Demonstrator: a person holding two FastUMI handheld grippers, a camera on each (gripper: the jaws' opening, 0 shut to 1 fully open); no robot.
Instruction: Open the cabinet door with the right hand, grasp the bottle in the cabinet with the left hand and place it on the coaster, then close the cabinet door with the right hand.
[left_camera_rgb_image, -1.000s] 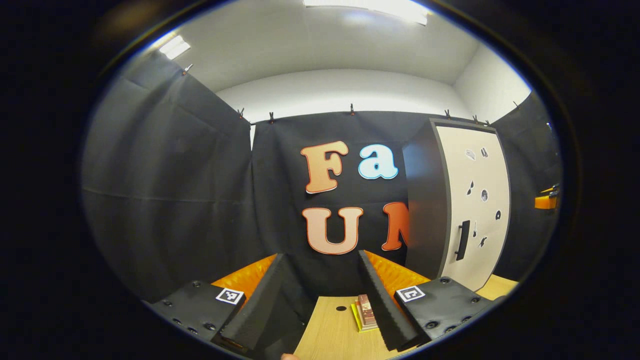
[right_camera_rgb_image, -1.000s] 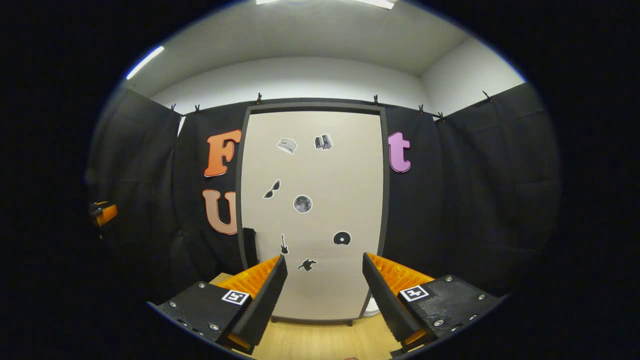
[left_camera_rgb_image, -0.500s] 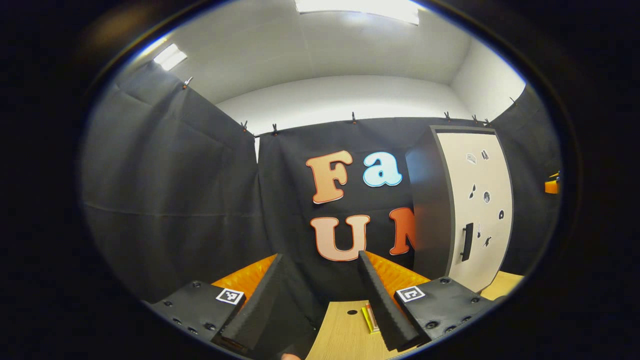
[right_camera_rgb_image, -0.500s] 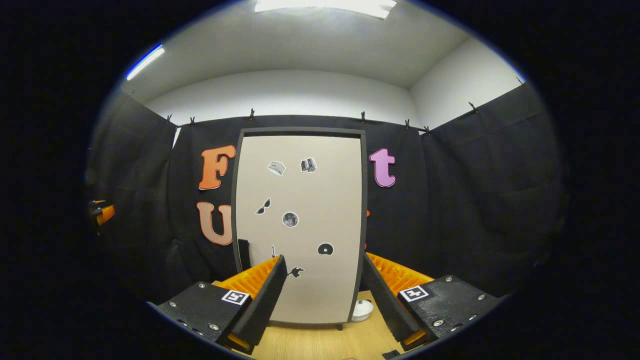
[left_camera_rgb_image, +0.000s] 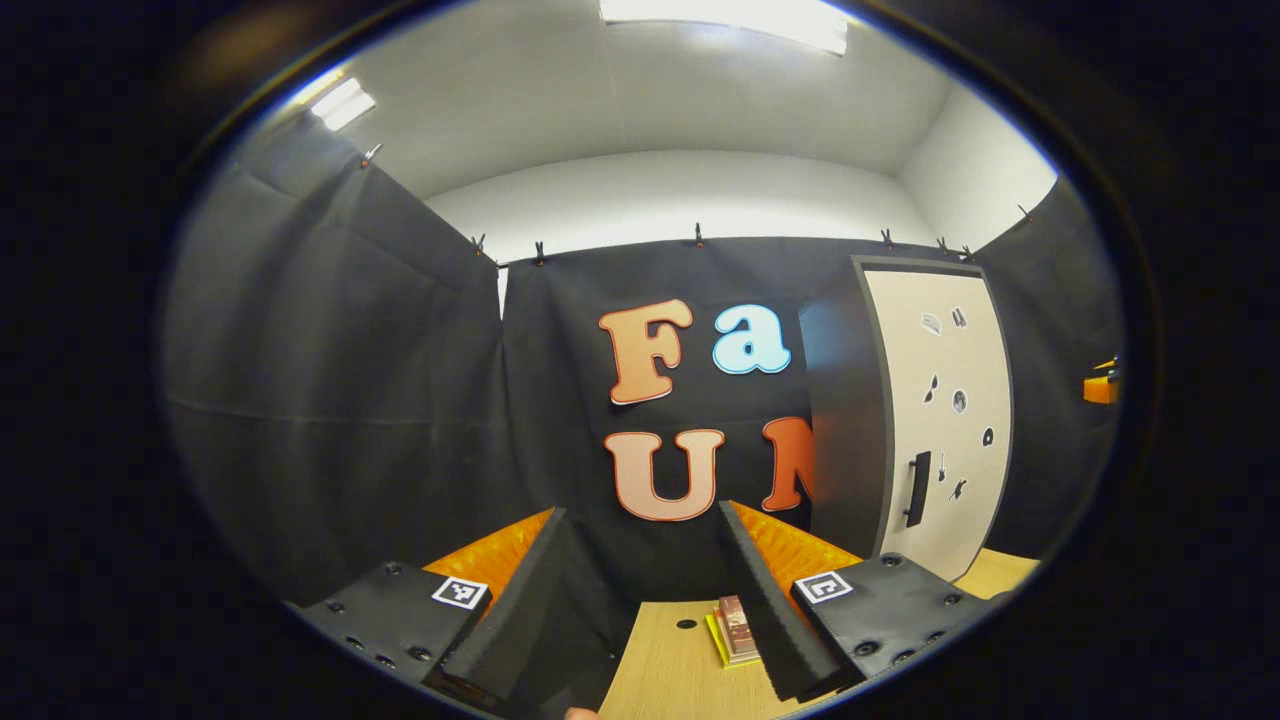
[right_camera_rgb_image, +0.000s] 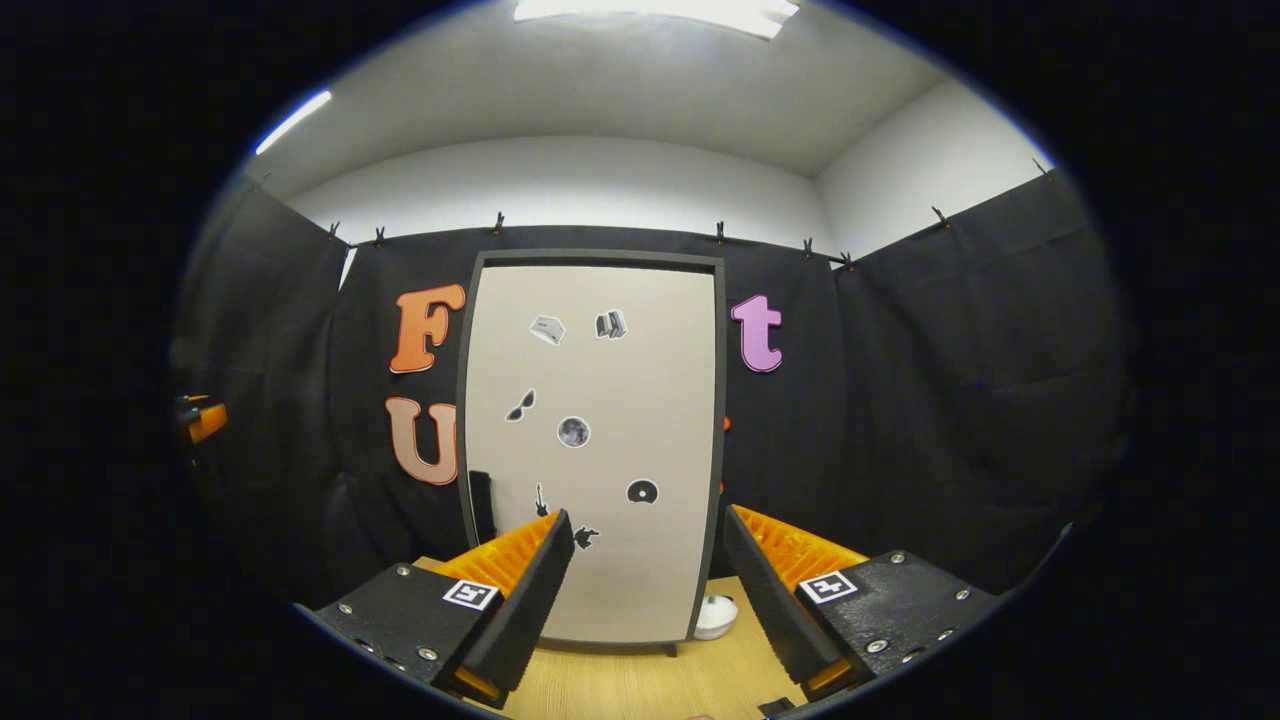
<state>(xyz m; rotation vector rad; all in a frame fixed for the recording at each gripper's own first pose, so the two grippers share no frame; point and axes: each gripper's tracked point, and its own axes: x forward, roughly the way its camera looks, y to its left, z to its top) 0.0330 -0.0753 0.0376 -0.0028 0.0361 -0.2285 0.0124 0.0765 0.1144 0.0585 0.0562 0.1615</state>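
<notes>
While the cabinet door (right_camera_rgb_image: 590, 440) sits smaller than a second ago, still closed with its handle (right_camera_rgb_image: 482, 505) at its left edge, the right gripper (right_camera_rgb_image: 648, 560) has backed off, both grippers' fingers spread wide and empty, left gripper (left_camera_rgb_image: 640, 560) idle, bottle hidden inside.

Cabinet door (right_camera_rgb_image: 600, 440) shut, upright on bench (right_camera_rgb_image: 640, 680), blocks way inside; handle (right_camera_rgb_image: 481, 505) at its left edge is bare, open air in front. Small white object (right_camera_rgb_image: 716, 615) on bench by door's lower right corner. In left gripper view, small stack of items (left_camera_rgb_image: 735, 630) lies on bench ahead; bench bare beside it.
</notes>
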